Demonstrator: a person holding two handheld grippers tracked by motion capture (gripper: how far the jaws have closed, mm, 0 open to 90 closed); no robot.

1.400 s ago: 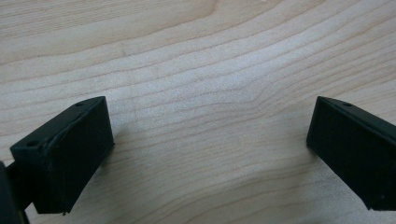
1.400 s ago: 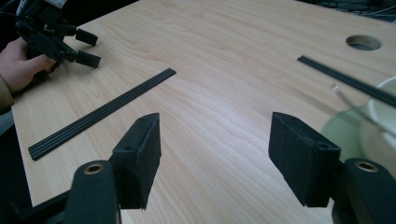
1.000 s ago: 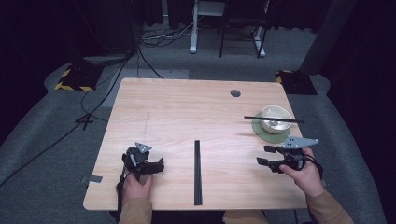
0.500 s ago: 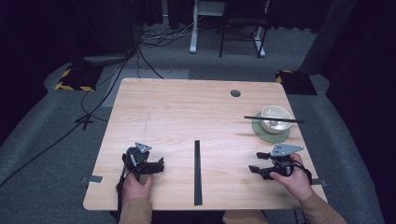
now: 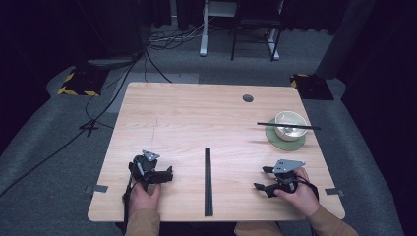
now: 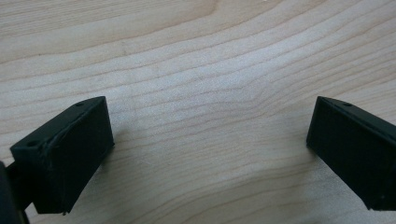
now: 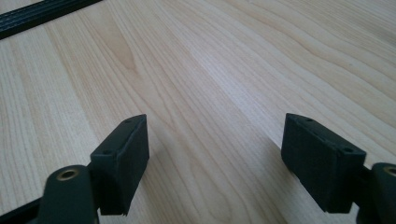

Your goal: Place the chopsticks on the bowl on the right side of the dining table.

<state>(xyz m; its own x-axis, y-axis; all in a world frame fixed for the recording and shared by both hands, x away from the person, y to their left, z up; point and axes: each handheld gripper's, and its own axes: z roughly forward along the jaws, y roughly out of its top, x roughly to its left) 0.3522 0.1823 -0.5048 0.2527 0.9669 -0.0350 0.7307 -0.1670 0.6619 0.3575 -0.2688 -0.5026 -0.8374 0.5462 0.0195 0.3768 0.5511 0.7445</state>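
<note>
Chopsticks (image 5: 208, 182) lie paired, seemingly, lengthwise toward table's (image 5: 187, 118) far edge.

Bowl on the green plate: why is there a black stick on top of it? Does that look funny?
A little. One black chopstick lies flat across the rim of the bowl, sticking out past both sides, while the bowl sits on the green plate. Another long black strip lies alone mid-table. Nothing looks spilled or broken.
</note>
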